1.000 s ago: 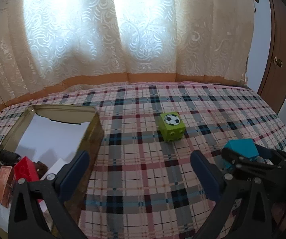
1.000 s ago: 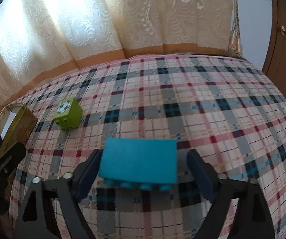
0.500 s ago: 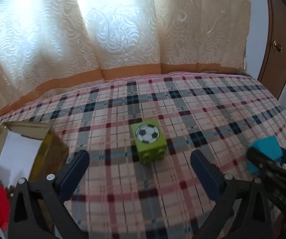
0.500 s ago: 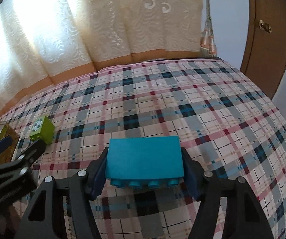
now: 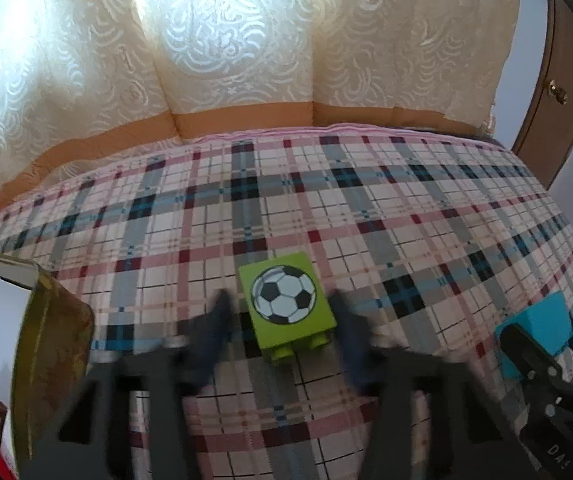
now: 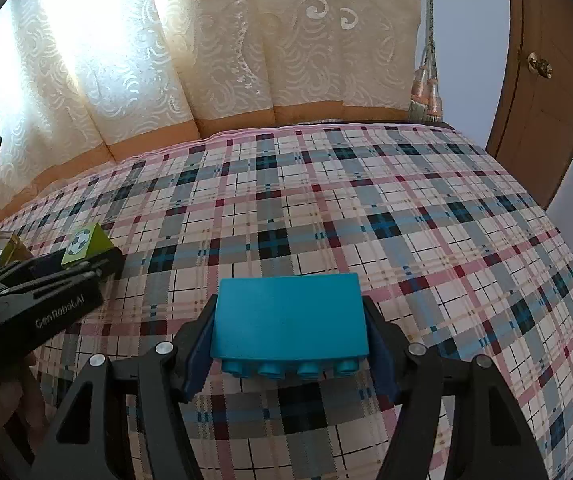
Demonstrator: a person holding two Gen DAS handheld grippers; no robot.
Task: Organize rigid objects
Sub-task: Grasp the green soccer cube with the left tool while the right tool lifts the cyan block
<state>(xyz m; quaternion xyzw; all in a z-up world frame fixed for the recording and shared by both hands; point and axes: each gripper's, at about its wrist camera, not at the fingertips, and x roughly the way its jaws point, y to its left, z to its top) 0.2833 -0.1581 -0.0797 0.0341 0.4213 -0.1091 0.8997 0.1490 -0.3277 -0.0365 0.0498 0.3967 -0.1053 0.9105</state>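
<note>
Left tongs closed in around green football block since earlier frame, pads at its sides on plaid bed | right tongs clamped blue brick, raised | gold tin at left holds red piece; both blocks left to stow.

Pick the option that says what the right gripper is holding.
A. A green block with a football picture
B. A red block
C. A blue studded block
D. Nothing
C: in the right wrist view the right gripper has its pads pressed on both ends of the blue studded block, lifted above the plaid cloth.
</note>
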